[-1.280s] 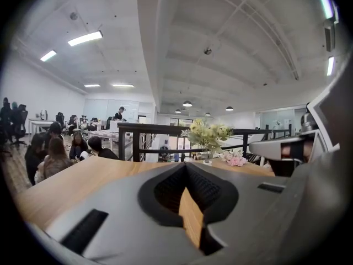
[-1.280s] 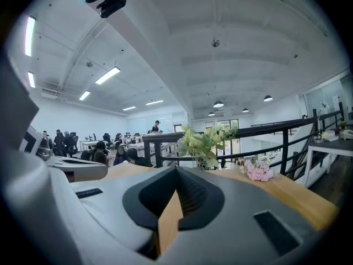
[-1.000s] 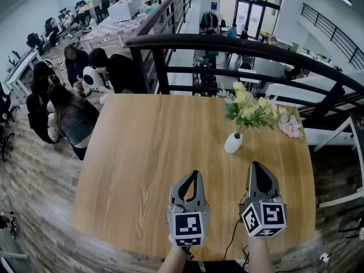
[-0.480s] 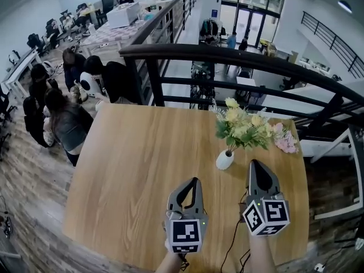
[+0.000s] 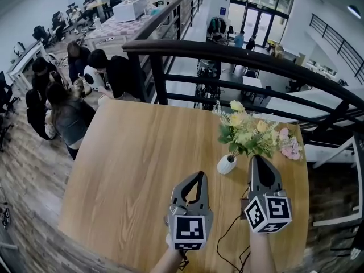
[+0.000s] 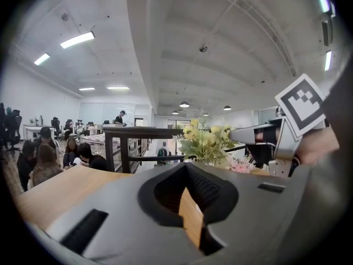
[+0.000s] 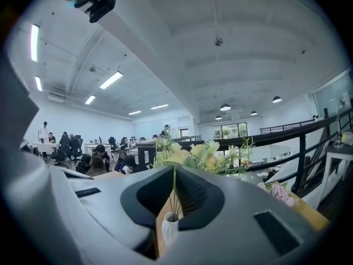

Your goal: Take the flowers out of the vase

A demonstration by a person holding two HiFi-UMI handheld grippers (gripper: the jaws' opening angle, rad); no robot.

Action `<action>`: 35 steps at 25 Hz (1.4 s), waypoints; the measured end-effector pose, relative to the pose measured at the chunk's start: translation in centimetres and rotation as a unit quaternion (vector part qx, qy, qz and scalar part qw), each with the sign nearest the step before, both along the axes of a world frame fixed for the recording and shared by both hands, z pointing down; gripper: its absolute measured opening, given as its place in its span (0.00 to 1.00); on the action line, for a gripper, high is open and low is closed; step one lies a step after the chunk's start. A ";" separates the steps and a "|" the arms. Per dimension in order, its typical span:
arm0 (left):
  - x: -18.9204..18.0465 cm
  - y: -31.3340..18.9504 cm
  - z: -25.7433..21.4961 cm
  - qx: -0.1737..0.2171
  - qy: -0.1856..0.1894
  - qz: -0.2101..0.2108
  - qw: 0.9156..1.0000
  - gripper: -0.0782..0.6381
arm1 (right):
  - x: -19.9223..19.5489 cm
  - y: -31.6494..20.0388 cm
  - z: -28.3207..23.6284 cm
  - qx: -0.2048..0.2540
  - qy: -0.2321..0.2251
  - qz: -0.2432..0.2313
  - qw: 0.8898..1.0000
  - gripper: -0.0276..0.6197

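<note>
White vase point(image 5: 226, 164) on table point(image 5: 131, 152), flowers point(image 5: 247, 132) still in, now just beside right gripper point(image 5: 257, 160) after closing in; jaws cracking open on nothing, left gripper point(image 5: 199, 177) pinched shut, empty, so stem grab likely next.

The flowers point(image 5: 245, 131) are showing yellow and cream heads over green leaves, with a pink cluster point(image 5: 290, 148) at their four o'clock. The vase point(image 5: 226, 164) is looking plain white. The tabletop point(image 5: 131, 169) is showing pale, streaky wood grain, and the railing point(image 5: 239, 53) is looking black.
</note>
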State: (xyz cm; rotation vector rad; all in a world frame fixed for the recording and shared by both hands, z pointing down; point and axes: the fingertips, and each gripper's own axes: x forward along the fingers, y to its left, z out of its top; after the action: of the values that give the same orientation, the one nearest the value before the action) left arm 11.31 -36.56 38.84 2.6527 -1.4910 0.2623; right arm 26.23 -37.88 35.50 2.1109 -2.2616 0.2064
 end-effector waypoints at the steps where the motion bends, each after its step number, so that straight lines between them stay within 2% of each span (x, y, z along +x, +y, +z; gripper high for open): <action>1: 0.0 -0.3 0.2 -0.001 -0.002 0.000 1.000 0.15 | -0.1 -0.3 0.5 -0.004 -0.002 -0.001 1.000 0.08; 13: 0.0 -1.7 2.7 -0.020 -0.010 -0.008 1.000 0.15 | -0.1 -1.4 5.8 -0.050 -0.026 0.001 0.998 0.11; 22: 0.0 -1.8 4.3 -0.033 -0.015 -0.014 0.999 0.15 | -0.4 -2.5 8.6 -0.073 -0.027 0.001 0.997 0.11; 23: 0.0 -1.8 4.5 -0.035 -0.015 -0.015 0.999 0.15 | -0.5 -2.6 8.9 -0.075 -0.028 -0.001 0.997 0.13; 25: 0.0 -2.0 4.9 -0.037 -0.016 -0.016 0.999 0.15 | -0.6 -3.0 9.4 -0.079 -0.034 -0.005 0.996 0.24; 27: 0.0 -2.0 5.2 -0.039 -0.016 -0.016 0.999 0.15 | -0.6 -3.3 9.9 -0.083 -0.036 -0.006 0.996 0.31; 33: 0.2 -2.0 6.0 -0.055 -0.010 -0.020 0.998 0.15 | -0.5 -4.2 10.7 -0.091 -0.041 -0.009 0.995 0.33; 35: 0.3 -2.1 6.2 -0.056 -0.012 -0.020 0.998 0.15 | -0.7 -4.5 10.9 -0.094 -0.044 -0.013 0.995 0.37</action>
State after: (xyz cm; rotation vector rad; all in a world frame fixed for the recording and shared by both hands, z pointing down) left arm 11.63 -38.67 45.06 2.5389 -1.4886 0.3637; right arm 25.57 -42.37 46.43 2.0149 -2.2140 0.4993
